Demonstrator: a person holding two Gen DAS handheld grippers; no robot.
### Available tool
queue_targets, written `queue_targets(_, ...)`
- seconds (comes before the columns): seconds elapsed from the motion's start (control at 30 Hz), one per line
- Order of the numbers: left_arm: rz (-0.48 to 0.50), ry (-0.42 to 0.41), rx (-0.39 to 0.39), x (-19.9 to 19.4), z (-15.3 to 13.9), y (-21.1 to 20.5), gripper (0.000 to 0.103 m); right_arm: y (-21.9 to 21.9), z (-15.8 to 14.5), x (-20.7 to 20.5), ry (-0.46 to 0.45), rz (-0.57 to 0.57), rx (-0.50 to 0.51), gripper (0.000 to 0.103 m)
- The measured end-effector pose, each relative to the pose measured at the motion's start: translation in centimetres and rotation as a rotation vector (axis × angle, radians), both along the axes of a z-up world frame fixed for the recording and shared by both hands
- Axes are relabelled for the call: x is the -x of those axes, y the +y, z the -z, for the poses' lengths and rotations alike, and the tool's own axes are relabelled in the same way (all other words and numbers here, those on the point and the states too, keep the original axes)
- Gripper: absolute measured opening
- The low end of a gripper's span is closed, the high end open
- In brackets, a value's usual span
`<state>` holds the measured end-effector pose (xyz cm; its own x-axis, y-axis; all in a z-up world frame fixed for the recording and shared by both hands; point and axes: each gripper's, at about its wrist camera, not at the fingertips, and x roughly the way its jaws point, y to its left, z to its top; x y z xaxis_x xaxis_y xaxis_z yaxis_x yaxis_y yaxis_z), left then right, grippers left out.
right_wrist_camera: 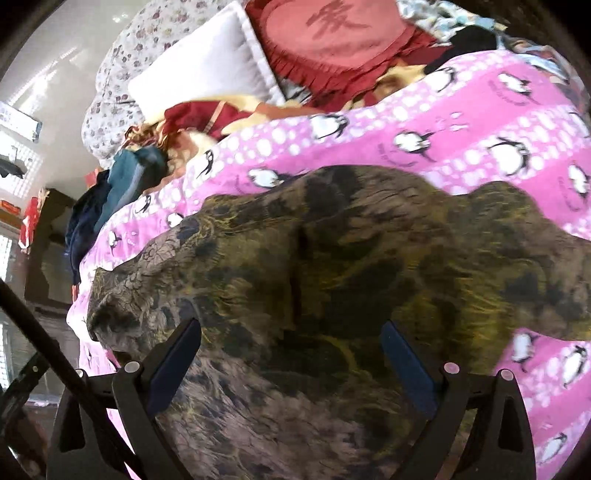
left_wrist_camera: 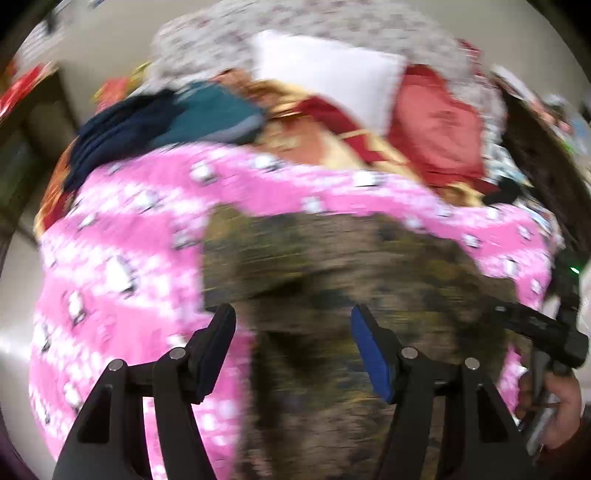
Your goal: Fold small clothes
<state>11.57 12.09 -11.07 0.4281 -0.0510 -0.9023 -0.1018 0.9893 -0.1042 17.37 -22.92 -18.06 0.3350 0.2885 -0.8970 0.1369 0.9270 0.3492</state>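
A brown, olive and black patterned garment (right_wrist_camera: pixel 332 266) lies spread on a pink penguin-print bedspread (right_wrist_camera: pixel 461 122). In the blurred left wrist view the same garment (left_wrist_camera: pixel 332 280) fills the lower middle. My left gripper (left_wrist_camera: pixel 291 332) hangs above it, jaws apart with nothing pinched between the pads. My right gripper (right_wrist_camera: pixel 291 343) stands open over the garment's near part, its fingers apart above the cloth. The other gripper's black body (left_wrist_camera: pixel 543 332) and a hand (left_wrist_camera: pixel 561 410) show at the right edge of the left wrist view.
Behind the bedspread lie a red cushion (right_wrist_camera: pixel 332 33), a white pillow (right_wrist_camera: pixel 207 70), a floral quilt (right_wrist_camera: pixel 118 74) and a heap of dark blue and teal clothes (right_wrist_camera: pixel 122 184). Dark furniture (right_wrist_camera: pixel 48 251) stands off the bed's left side.
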Motion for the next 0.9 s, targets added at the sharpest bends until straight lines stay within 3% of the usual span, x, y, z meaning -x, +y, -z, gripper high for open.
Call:
queue_targets(0.13,-0.033,-0.005,-0.019,-0.4,0.5,2.3,0.064,0.0,-0.2,-0.8,-0.021,0.028,0.060,0.100)
queue_targets(0.3,0.005,-0.002,-0.062,-1.3,1.0,2.2,0.064,0.2,-0.1,-2.3,-0.018,-0.006,0.046,0.099)
queue_targets(0.37,0.015,0.007,-0.071,-1.5,1.3,2.0,0.064,0.2,0.2,-3.1,-0.023,-0.020,0.010,0.092)
queue_targets(0.43,0.019,0.012,-0.069,-1.6,1.5,1.8,0.064,0.5,1.0,-3.9,0.020,-0.037,0.010,0.079)
queue_targets(0.53,0.010,0.015,-0.071,-1.7,1.6,1.9,0.064,1.0,2.0,-4.2,0.073,-0.075,0.023,0.069)
queue_targets(0.67,-0.009,0.012,-0.056,-1.8,1.6,2.6,0.064,-0.7,0.5,-3.0,0.033,-0.039,-0.022,0.068)
queue_targets(0.9,-0.056,0.028,-0.030,-2.1,2.0,3.6,0.064,-0.9,0.9,-2.9,0.041,-0.096,-0.057,0.068)
